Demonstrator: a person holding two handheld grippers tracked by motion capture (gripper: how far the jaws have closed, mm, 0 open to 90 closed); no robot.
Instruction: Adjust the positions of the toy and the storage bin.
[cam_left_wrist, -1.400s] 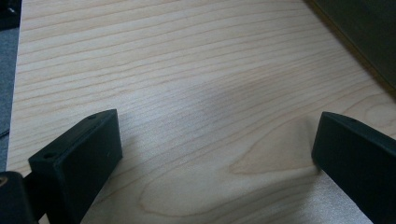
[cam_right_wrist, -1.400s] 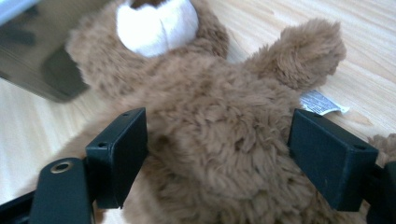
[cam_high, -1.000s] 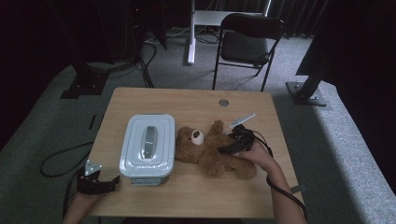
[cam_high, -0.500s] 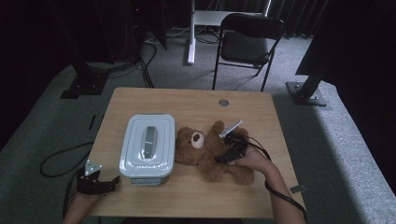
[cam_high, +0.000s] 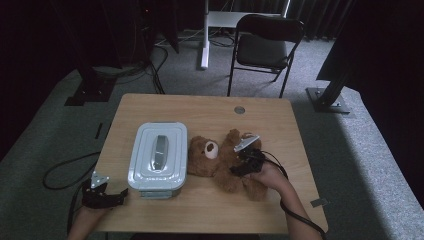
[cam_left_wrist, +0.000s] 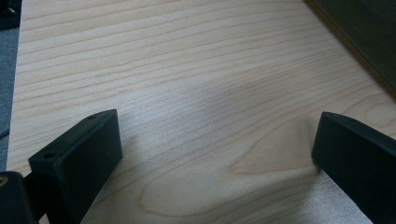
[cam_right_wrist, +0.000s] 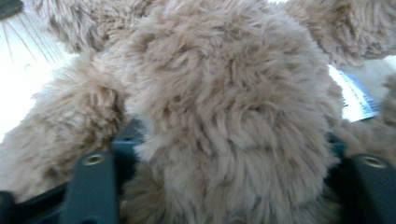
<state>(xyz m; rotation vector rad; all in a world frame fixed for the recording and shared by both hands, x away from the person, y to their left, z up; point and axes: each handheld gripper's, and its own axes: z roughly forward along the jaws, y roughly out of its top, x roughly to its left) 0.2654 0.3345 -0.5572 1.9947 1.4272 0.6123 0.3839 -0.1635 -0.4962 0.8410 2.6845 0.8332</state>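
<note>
Closing in on the teddy bear, the right gripper has its jaws pressed into the fur of the bear's body, which bulges between them. The left gripper rests open at the table's near left corner, well apart. Fur hides the right jaw tips. The bear lies just beside a lidded metal box; a chair stands beyond on grey carpet.

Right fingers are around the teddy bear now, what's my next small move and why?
Probably finish closing, then lift slightly. The right gripper has just been closing, and the teddy bear bulges between its fingers, which look pressed into the fur. The white lidded box beside it is still shut.
</note>
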